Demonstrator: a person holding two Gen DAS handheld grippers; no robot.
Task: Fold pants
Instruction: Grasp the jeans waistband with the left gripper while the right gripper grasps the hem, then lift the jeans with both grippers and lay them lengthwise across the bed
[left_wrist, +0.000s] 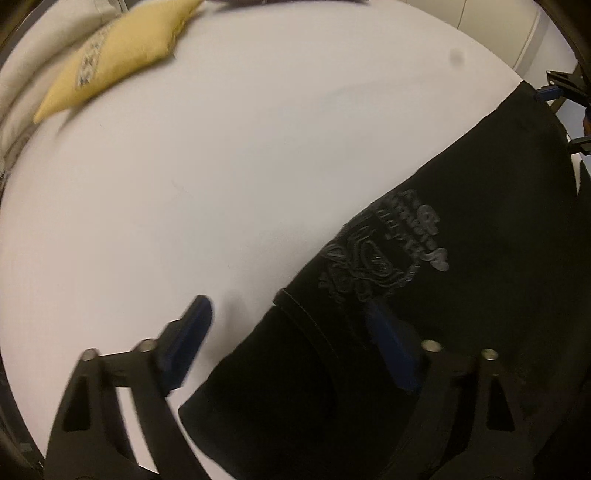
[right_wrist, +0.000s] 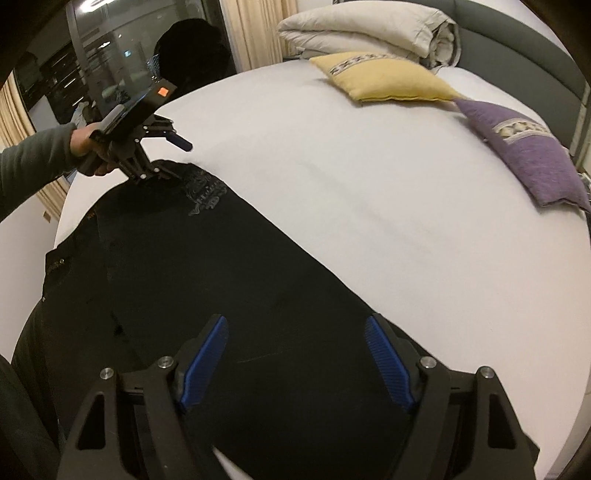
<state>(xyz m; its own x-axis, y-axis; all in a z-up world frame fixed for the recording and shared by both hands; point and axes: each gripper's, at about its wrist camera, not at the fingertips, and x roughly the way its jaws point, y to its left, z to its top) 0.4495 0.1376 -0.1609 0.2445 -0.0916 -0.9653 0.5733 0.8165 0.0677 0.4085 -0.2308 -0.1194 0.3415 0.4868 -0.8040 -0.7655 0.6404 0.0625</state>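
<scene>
Both claws tilted down over the pants (right_wrist: 221, 280): left claw (left_wrist: 291, 343) straddling one edge, right claw (right_wrist: 295, 358) agape above the fabric.

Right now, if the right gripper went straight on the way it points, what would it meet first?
Most likely the black pants: the open right gripper points down at the dark fabric spread on the white bed sheet, with nothing visible between. How far off is unclear.

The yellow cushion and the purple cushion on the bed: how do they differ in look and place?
The yellow cushion is pale yellow; the purple cushion is violet. The yellow cushion lies farther back, just before the folded duvet; the purple cushion lies nearer, at the right edge of the bed. Both bear a patterned band and lie clear of the black pants.
</scene>
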